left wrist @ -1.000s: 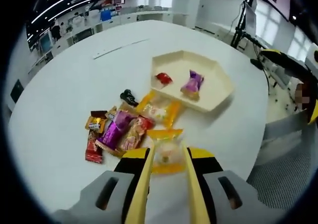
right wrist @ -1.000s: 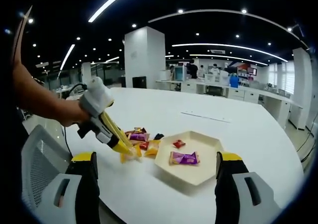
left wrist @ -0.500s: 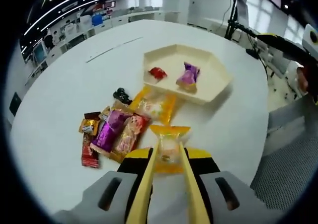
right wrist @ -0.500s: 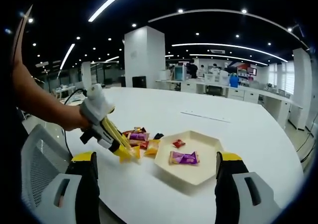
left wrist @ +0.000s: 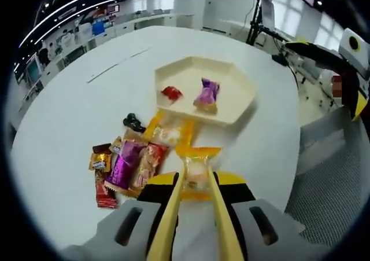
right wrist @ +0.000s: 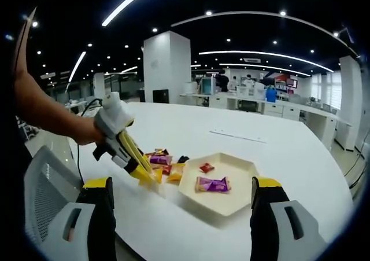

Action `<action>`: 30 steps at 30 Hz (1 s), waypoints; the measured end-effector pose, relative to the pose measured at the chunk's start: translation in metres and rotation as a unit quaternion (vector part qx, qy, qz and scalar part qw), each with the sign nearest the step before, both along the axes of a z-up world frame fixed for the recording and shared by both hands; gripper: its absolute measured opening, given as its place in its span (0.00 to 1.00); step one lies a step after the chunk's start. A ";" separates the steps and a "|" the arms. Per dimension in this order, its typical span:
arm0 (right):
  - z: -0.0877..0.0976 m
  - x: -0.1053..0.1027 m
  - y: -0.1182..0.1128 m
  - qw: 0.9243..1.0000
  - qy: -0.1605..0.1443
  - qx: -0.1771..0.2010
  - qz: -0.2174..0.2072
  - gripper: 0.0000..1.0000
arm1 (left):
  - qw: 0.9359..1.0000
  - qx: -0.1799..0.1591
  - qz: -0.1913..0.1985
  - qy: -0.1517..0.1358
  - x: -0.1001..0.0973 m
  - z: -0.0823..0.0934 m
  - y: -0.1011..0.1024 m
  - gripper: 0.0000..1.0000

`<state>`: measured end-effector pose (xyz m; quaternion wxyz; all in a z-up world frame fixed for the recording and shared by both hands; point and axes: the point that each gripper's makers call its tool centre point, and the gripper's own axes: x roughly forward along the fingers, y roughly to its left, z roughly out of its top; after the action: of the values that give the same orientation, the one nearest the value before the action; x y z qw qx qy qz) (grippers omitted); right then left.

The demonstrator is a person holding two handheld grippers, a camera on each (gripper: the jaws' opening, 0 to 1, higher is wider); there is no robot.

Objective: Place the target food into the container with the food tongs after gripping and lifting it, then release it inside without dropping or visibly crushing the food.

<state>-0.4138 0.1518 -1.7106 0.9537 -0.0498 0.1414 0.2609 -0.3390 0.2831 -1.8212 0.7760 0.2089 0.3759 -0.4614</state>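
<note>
My left gripper [left wrist: 195,184] is shut on yellow food tongs [left wrist: 217,214], and the tong tips pinch a yellow-wrapped candy [left wrist: 196,171]. The right gripper view has that gripper [right wrist: 115,128], a hand on it, the tongs [right wrist: 134,157] and the candy [right wrist: 152,177] low over the table, left of the tray. The cream hexagonal tray [left wrist: 243,81] [right wrist: 231,171] holds a red candy [left wrist: 171,92] [right wrist: 206,168] and a purple one [left wrist: 207,93] [right wrist: 213,184]. My right gripper [right wrist: 182,214] stands open with nothing in it, on the near side of the tray.
A pile of several wrapped candies [left wrist: 133,162] [right wrist: 162,158] lies on the round white table [left wrist: 69,110] left of the tray. A grey mesh chair [left wrist: 329,186] [right wrist: 46,191] stands at the table's edge. Desks and office gear fill the room behind.
My left gripper has risen a little with the tongs and the yellow candy, edging toward the tray. The right gripper has stayed still and open.
</note>
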 end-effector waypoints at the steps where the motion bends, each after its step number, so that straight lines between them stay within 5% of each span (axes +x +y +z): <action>1: 0.000 0.000 0.000 1.000 0.001 -0.001 0.000 0.97 | 1.000 0.002 -0.011 0.007 -0.003 0.001 -0.002 0.19; 15: 0.000 0.001 -0.002 1.000 0.000 -0.002 -0.004 0.97 | 0.999 -0.015 -0.036 0.003 0.014 0.034 -0.021 0.19; 30: 0.001 0.002 -0.005 1.000 -0.003 -0.001 -0.012 0.97 | 0.997 0.001 -0.073 -0.001 0.031 0.046 -0.047 0.18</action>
<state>-0.4120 0.1464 -1.7092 0.9572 -0.0498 0.1389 0.2490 -0.3083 0.2356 -1.7749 0.7402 0.2368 0.3595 -0.5165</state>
